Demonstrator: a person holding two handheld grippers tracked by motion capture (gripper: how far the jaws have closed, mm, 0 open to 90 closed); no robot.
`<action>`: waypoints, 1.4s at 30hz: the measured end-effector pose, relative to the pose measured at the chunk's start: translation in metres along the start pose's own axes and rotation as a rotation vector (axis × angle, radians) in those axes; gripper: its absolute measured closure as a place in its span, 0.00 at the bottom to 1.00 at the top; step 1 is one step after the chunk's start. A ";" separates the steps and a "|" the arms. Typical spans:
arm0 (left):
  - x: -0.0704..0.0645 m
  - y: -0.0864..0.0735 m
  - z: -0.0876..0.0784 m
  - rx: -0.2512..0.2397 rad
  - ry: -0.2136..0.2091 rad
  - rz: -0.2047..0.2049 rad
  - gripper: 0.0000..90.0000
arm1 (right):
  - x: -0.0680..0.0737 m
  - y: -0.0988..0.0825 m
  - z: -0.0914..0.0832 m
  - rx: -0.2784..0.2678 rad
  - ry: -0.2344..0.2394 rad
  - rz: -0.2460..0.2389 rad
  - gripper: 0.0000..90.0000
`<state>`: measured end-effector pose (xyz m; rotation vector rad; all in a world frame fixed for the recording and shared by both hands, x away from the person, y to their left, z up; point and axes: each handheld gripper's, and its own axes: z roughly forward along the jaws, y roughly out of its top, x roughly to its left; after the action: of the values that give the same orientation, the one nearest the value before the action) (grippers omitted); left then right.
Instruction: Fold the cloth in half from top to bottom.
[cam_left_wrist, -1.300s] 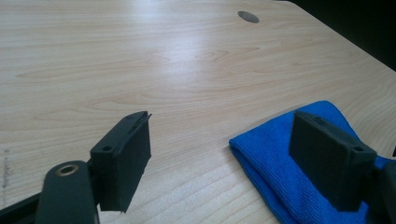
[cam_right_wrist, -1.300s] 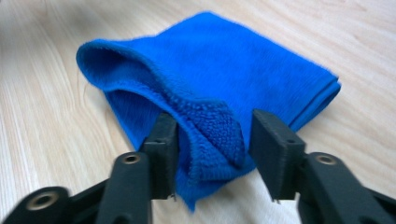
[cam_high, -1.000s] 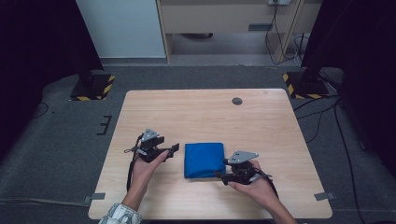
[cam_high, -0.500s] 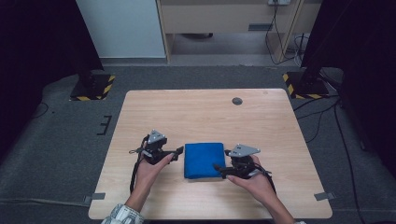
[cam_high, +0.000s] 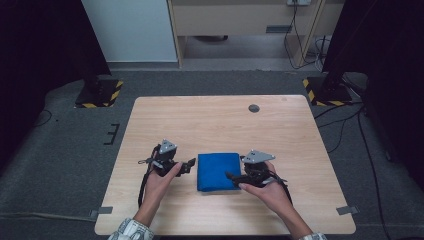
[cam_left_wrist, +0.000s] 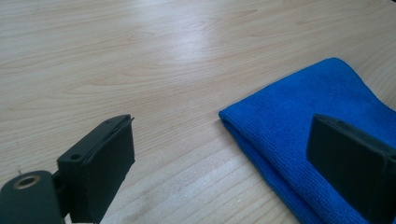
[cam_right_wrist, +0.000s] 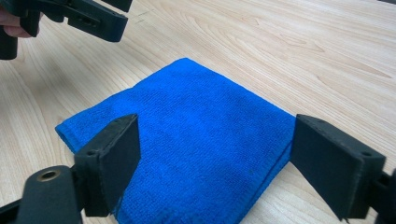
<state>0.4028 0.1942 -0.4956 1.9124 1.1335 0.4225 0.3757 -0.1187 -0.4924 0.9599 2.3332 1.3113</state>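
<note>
- Bench (cam_high: 220, 120): pale wood top, standing on grey carpet; the work sits toward its near edge, about midway between the left and right edges.
- Blue cloth (cam_high: 218, 171): folded to a neat square and lying flat on the bench near the near edge, between the two claws (folded layers show along its edges in the right gripper view (cam_right_wrist: 196, 140); one corner of it shows in the left gripper view (cam_left_wrist: 303, 121)).
- Left claw (cam_high: 189, 165): held just beside the cloth's left edge, pointing toward it. Released; its jaws have just been opening and stand wide apart, with bare wood and the cloth's corner showing between them, and the pads press on nothing.
- Right claw (cam_high: 231, 176): at the cloth's right edge, tips over the cloth's margin. Released too; jaws just been opening, spread wide over the cloth, not pressing on it.
- Small dark round mark (cam_high: 254, 108): on the bench near the far edge, well apart from the cloth.
</note>
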 end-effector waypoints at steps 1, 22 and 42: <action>0.000 -0.001 0.000 0.002 0.001 -0.001 0.08 | 0.000 0.000 0.001 0.001 0.000 -0.002 0.16; 0.017 -0.004 -0.004 0.040 0.053 0.023 0.08 | -0.037 0.014 -0.005 -0.025 -0.072 0.081 0.10; 0.036 -0.014 -0.005 0.129 0.118 0.044 0.09 | -0.106 -0.043 -0.041 0.060 -0.229 0.208 0.11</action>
<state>0.4112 0.2305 -0.5085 2.0501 1.2224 0.5026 0.4138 -0.2325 -0.5126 1.3267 2.1552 1.1384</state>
